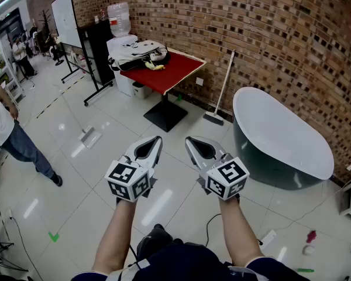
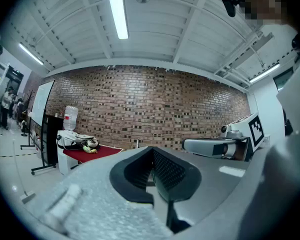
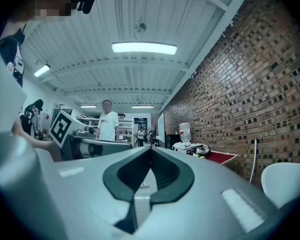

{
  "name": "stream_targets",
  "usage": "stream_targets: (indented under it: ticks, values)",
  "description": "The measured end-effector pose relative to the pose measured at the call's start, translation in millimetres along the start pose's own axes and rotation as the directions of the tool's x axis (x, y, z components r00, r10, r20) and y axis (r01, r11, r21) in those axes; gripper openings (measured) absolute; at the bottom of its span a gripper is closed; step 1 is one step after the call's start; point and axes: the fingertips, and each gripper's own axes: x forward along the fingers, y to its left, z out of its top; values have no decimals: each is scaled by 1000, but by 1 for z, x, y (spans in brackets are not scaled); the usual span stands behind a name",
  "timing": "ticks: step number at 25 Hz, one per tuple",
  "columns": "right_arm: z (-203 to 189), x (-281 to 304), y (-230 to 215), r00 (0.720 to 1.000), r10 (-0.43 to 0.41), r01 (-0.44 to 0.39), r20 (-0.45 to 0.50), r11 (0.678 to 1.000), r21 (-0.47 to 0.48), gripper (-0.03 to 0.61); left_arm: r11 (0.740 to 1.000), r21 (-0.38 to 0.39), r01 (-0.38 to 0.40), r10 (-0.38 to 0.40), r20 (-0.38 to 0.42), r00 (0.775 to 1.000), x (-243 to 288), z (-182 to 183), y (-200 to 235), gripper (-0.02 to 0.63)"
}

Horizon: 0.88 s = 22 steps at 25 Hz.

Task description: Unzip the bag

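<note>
**Bag waited on red bench, grippers well apart from it**

The pale bag [image 1: 137, 54] lay on the red bench [image 1: 176, 70], with a yellow item [image 1: 155, 67] just beside it on the bench top. A water bottle [image 1: 119, 18] stood behind the bench. A broom [image 1: 223, 89] leaned on the brick wall [image 1: 263, 28] right of the bench, and a white bathtub [image 1: 281, 134] sat farther right. Well short of the bench, over the tiled floor [image 1: 76, 180], the left gripper [image 1: 158, 139] and right gripper [image 1: 188, 139] were held side by side, each with jaws pressed together on nothing.
</note>
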Motion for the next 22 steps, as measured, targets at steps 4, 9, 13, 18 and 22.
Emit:
stream_targets:
  ticks: [4, 9, 13, 18, 22]
  values:
    - [-2, 8, -9, 1000, 3, -3, -8, 1000, -2, 5, 1000, 4, -1, 1, 1, 1000, 9, 3, 7, 2]
    - [-2, 35, -26, 1000, 8, -8, -13, 1000, -9, 5, 1000, 1, -9, 9, -3, 1000, 27, 2, 34, 2]
    - [-13, 74, -44, 999, 8, -9, -35, 1000, -10, 5, 1000, -12, -22, 22, 2, 1000, 46, -2, 76, 2]
    - [-18, 135, -78, 998, -1, 0, -70, 1000, -11, 5, 1000, -18, -22, 22, -5, 1000, 87, 1, 137, 2]
    - [-17, 181, -106, 996, -20, 18, -81, 1000, -20, 5, 1000, -25, -2, 2, -5, 1000, 124, 5, 180, 2]
